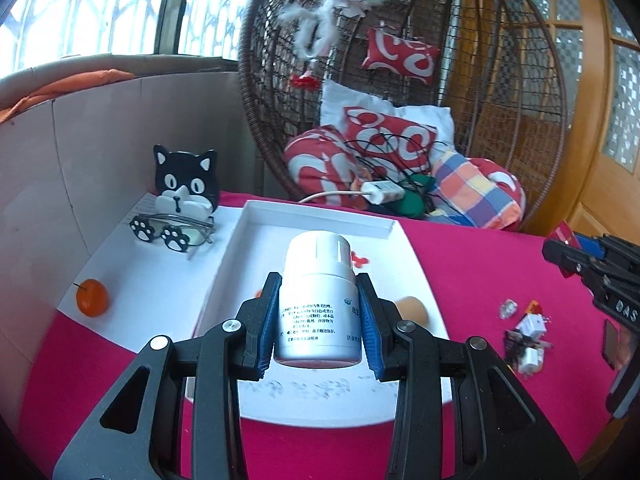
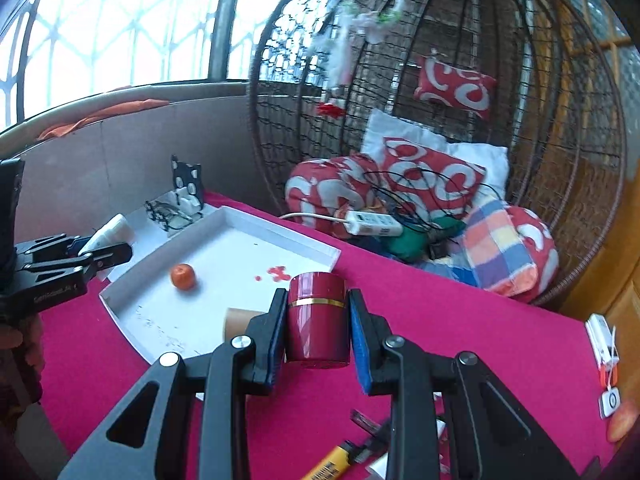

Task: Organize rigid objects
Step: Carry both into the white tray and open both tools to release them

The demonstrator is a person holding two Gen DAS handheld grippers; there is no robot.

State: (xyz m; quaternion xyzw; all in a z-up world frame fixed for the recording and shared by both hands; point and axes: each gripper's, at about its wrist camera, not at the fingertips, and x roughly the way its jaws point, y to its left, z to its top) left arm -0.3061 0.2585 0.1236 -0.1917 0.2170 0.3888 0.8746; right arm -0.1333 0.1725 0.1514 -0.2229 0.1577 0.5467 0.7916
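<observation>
Beside the red jar (image 2: 317, 320), only right wrist shows a lighter (image 2: 330, 463).

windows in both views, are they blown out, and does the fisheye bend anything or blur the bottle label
Left wrist view: window panes blown out white, cardboard wall bowed by the fisheye, print on the white bottle in the left claw soft, hardly readable. Right wrist view: window equally overexposed, hanging chair frame curves strongly, red jar in the right claw shows a glossy highlight.
</observation>
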